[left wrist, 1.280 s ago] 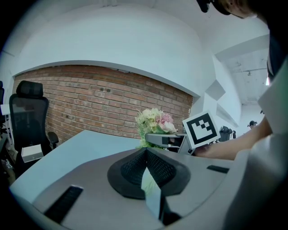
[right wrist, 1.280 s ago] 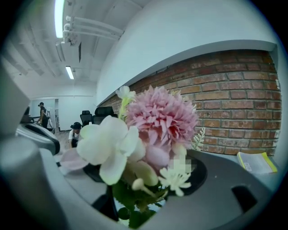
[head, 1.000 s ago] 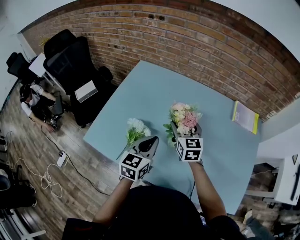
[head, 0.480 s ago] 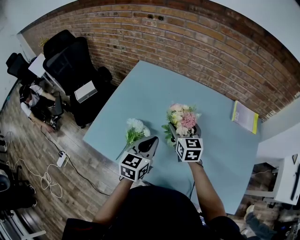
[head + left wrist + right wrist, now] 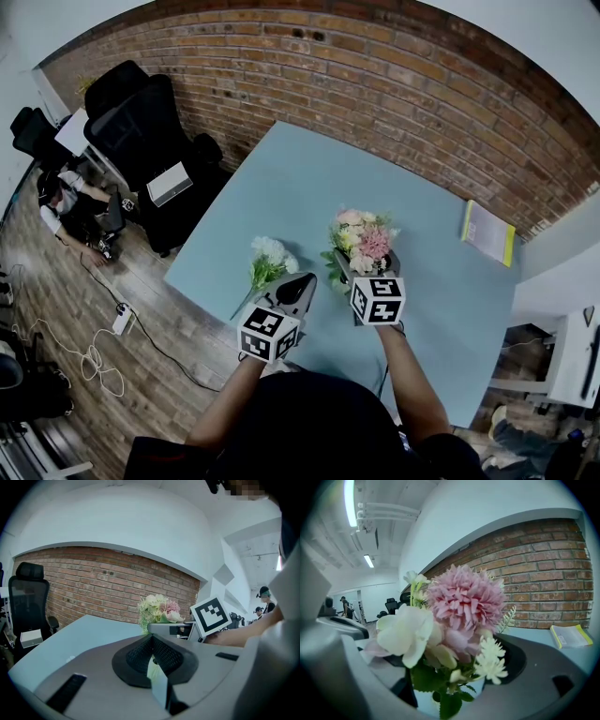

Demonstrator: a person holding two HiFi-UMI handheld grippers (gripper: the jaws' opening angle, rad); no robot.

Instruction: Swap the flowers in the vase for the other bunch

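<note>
Right tongs [image 5: 367,269] just opened wider, pink bunch [image 5: 364,239] between | vase hidden

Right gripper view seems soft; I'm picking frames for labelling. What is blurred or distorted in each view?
Right gripper view: pink bouquet close and slightly soft, brick wall bowed. Left gripper view: near fingers blurred, dark vignette. Head view: even light, strong fisheye, table sharp.

A pale blue table [image 5: 300,178] beside a brick wall. A white bunch [image 5: 270,258] lies flat near its front left edge. Just to the right stand pink flowers [image 5: 364,239], their base hidden. A yellow book [image 5: 489,232] lies well apart, far right.
</note>
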